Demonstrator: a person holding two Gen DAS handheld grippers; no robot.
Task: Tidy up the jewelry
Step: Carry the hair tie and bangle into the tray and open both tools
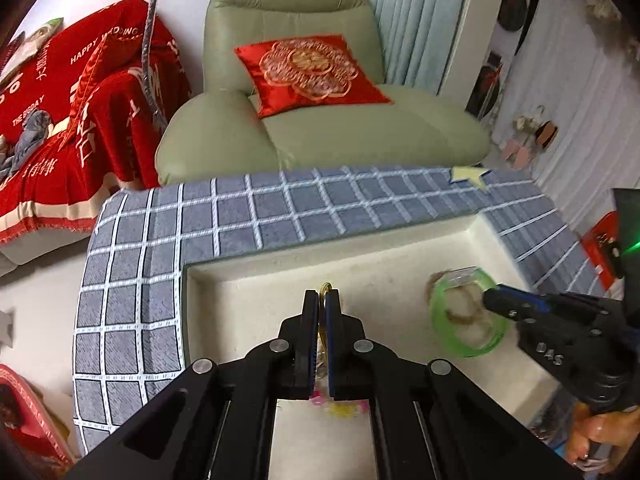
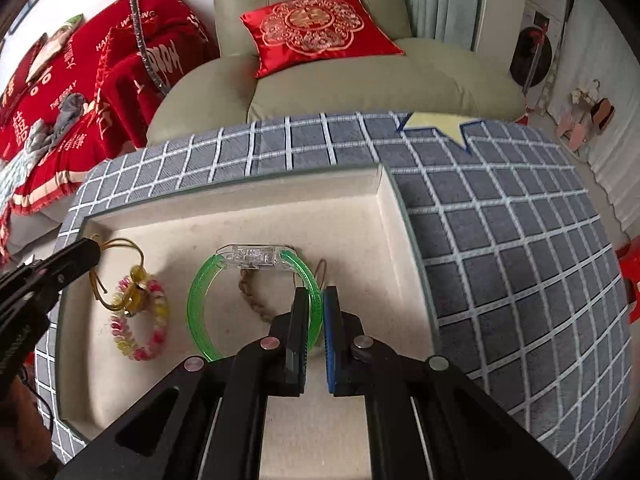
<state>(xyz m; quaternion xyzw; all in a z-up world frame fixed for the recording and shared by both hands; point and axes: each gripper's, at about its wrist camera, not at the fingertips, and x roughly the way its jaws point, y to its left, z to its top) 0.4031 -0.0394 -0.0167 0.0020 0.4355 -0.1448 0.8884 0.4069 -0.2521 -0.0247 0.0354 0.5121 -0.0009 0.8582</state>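
Note:
A cream tray [image 2: 384,216] sits on a grey checked cloth. In it lie a green bangle with a clear clasp [image 2: 200,300], a brown braided bracelet [image 2: 250,300], a pink-and-yellow coil bracelet [image 2: 160,312] and a yellow cord bracelet [image 2: 120,248]. My right gripper [image 2: 316,300] is shut on the green bangle's right side; it also shows in the left wrist view [image 1: 490,300] on the bangle [image 1: 440,312]. My left gripper [image 1: 322,300] is shut on the yellow cord [image 1: 327,286]; it also shows in the right wrist view [image 2: 94,248] at the tray's left edge.
The checked cloth [image 1: 160,280] surrounds the tray [image 1: 400,256]. A green armchair [image 1: 320,132] with a red cushion [image 1: 308,72] stands behind. A red blanket [image 1: 60,140] lies to the left. A red box [image 1: 600,240] is at the right.

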